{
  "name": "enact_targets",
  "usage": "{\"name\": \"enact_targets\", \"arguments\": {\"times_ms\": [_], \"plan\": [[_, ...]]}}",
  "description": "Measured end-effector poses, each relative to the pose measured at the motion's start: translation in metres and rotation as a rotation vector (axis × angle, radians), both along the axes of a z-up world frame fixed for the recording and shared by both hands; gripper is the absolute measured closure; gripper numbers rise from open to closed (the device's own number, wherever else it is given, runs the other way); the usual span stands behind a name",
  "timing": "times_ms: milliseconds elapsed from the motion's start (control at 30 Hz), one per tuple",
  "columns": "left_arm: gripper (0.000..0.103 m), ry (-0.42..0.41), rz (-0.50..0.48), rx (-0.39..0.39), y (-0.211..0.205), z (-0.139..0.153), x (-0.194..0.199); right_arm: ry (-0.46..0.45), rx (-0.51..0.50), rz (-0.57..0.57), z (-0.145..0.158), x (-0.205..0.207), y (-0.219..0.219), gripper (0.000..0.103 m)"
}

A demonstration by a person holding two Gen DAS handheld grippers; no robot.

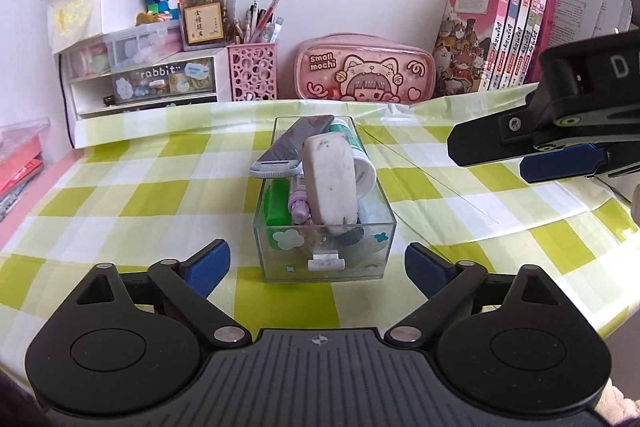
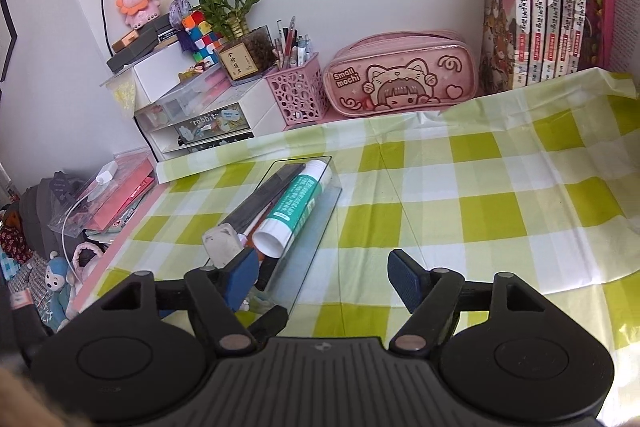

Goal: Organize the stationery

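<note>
On the checked tabletop (image 1: 120, 187) stands a clear box (image 1: 325, 247), crammed with a big grubby eraser (image 1: 330, 183), a glue stick (image 2: 296, 211), a grey flat case (image 1: 294, 147) and markers (image 1: 298, 205). It sits just ahead of the left gripper (image 1: 317, 265), centred between its wide-spread, empty jaws. The right gripper (image 2: 324, 281) hovers beside the box, jaws apart and holding nothing, its left pad near the eraser. Behind, by the wall, lie a pink pouch (image 1: 365, 71), pen cup (image 1: 252, 71) and books (image 1: 492, 39).
</note>
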State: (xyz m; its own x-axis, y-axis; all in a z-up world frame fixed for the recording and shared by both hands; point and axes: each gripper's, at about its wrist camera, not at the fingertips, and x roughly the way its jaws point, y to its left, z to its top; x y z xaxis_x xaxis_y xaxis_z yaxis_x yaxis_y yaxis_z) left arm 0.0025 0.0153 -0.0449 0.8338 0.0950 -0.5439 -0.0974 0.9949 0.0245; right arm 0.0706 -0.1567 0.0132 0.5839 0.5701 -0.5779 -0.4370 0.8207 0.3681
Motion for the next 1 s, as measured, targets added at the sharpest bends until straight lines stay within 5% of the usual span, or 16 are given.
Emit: {"name": "enact_targets", "arguments": {"times_ms": [667, 1000], "plan": [[0.005, 0.187, -0.013, 0.006, -0.032, 0.058, -0.025, -0.120, -0.184, -0.116, 0.037, -0.066, -0.042, 0.001], [0.005, 0.178, 0.013, 0.014, -0.034, 0.066, -0.027, -0.115, -0.187, -0.153, 0.041, -0.068, -0.054, 0.001]]}}
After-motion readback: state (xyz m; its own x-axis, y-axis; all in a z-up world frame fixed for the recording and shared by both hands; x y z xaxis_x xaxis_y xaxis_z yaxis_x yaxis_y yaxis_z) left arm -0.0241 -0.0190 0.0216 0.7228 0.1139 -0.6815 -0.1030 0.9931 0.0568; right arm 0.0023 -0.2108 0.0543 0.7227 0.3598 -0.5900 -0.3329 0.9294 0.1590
